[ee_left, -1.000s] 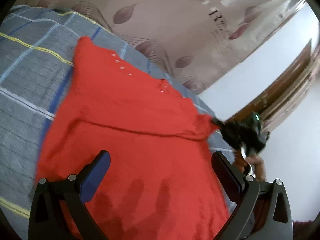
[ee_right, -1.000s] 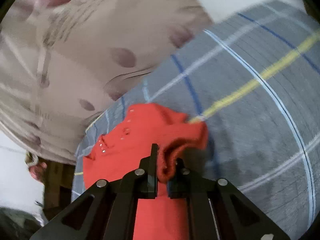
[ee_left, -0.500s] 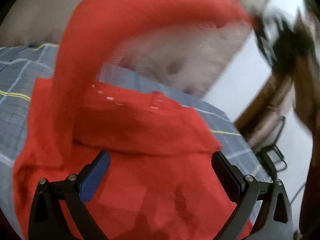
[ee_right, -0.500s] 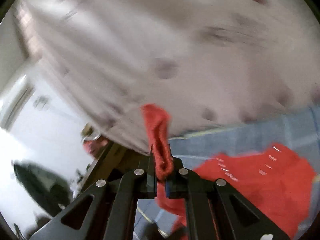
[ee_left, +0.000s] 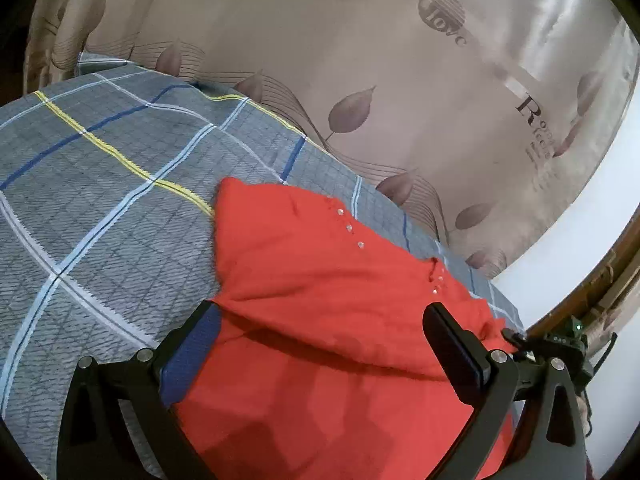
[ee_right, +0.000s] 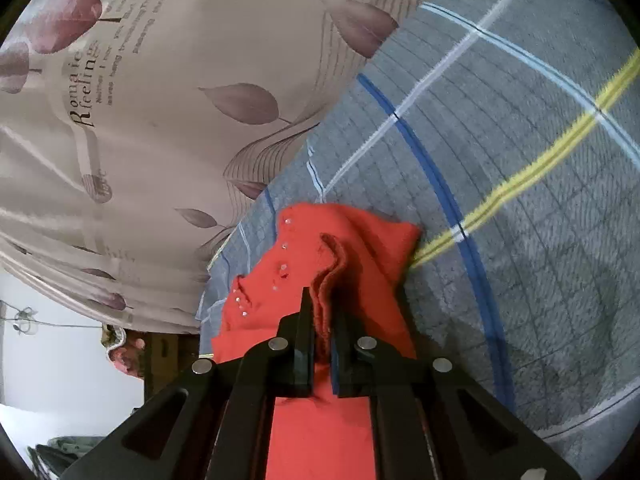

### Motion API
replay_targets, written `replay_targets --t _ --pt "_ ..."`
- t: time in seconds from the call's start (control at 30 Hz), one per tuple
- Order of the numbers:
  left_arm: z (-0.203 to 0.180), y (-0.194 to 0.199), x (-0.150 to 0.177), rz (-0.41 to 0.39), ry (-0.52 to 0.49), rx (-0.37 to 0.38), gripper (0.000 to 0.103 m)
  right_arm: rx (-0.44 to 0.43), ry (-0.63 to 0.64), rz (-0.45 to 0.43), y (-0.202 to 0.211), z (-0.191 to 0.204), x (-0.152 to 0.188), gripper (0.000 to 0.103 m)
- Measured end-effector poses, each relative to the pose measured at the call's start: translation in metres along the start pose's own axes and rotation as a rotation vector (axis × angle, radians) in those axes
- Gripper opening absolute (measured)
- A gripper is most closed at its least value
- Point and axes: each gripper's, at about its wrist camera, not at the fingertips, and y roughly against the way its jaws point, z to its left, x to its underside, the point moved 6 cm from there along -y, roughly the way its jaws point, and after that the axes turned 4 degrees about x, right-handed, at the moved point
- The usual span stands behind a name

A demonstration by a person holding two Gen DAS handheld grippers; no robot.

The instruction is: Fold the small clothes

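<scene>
Red knit, a small sweater (ee_left: 344, 320) with a row of little studs near its neck, lies on the grey checked bed cover (ee_left: 104, 184) beside a leaf-printed curtain (ee_left: 360, 60). The right tool (ee_right: 322, 344) is clenched on a bunched fold of the sweater (ee_right: 332, 276) at its right-hand edge, the cloth pinched between the jaws and trailing forward from them. The left tool (ee_left: 324, 344) is released, jaws wide apart, hovering over the near part of the garment with nothing between them. Seen from the left tool, the sweater runs away and to the right, with a fold ridge crossing just ahead of its fingers. My guess: the right hand is better placed to lay its flap across, while the left could press down.
</scene>
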Motion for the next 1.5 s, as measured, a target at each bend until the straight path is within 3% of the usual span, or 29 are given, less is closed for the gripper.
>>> replay_targets --t 0.17,0.3,0.37,0.5,0.53,0.6,0.63,0.7,0.8,0.83,1.0,1.07,1.13,1.2,1.3,1.33,1.43,1.47,1.5 --pt "0.004 0.012 -0.005 -0.051 0.030 -0.040 0.101 -0.004 -0.016 0.004 0.005 -0.007 0.002 0.008" --pt "0.031 0.012 -0.006 -0.038 0.143 -0.055 0.101 -0.004 -0.036 0.007 0.005 -0.011 0.002 0.008" --pt "0.029 0.018 -0.009 -0.069 0.120 -0.064 0.101 -0.008 -0.015 0.001 0.004 -0.003 0.002 0.008" --pt "0.029 0.019 -0.008 -0.073 0.113 -0.072 0.101 -0.102 0.016 -0.011 0.009 0.022 0.003 0.008" --pt "0.029 0.019 -0.008 -0.077 0.120 -0.074 0.101 -0.079 0.031 -0.015 0.007 0.021 0.003 0.008" --pt "0.032 0.022 -0.008 -0.093 0.144 -0.071 0.101 0.070 0.025 -0.014 0.001 -0.007 0.002 0.008" --pt "0.035 0.024 -0.008 -0.102 0.150 -0.071 0.101 0.088 0.004 -0.013 0.000 -0.019 0.002 0.003" --pt "0.037 0.027 -0.008 -0.118 0.159 -0.069 0.101 0.050 -0.049 -0.026 0.007 -0.034 0.000 0.002" --pt "0.038 0.027 -0.008 -0.119 0.157 -0.084 0.101 0.121 0.034 -0.049 0.014 -0.026 -0.004 0.007" --pt "0.039 0.027 -0.008 -0.119 0.156 -0.084 0.101 0.114 0.048 -0.037 0.013 -0.022 -0.003 0.013" --pt "0.033 0.031 -0.008 -0.122 0.126 -0.079 0.101 0.040 0.079 -0.029 0.015 -0.006 -0.007 0.016" --pt "0.030 0.031 -0.007 -0.120 0.112 -0.077 0.101 0.021 0.093 -0.014 0.013 0.000 -0.011 0.022" --pt "0.027 0.029 -0.006 -0.113 0.098 -0.078 0.101 0.043 0.120 0.001 0.009 0.005 -0.015 0.022" --pt "0.025 0.027 -0.006 -0.104 0.090 -0.076 0.101 0.111 0.162 -0.002 0.002 0.008 -0.018 0.010" --pt "0.025 0.028 -0.006 -0.103 0.095 -0.069 0.101 0.131 0.173 -0.001 -0.002 0.017 -0.023 0.007" --pt "0.026 0.027 -0.006 -0.101 0.099 -0.071 0.101 0.118 0.175 0.002 -0.004 0.025 -0.025 0.007" --pt "0.027 0.027 -0.005 -0.096 0.108 -0.072 0.101 -0.123 0.178 -0.055 0.018 0.078 -0.028 0.006" --pt "0.028 0.027 -0.005 -0.096 0.108 -0.073 0.101 -0.166 0.215 -0.116 0.031 0.091 -0.031 0.005" --pt "0.028 0.027 -0.005 -0.096 0.108 -0.075 0.101 -0.136 0.225 -0.152 0.035 0.088 -0.036 0.005"
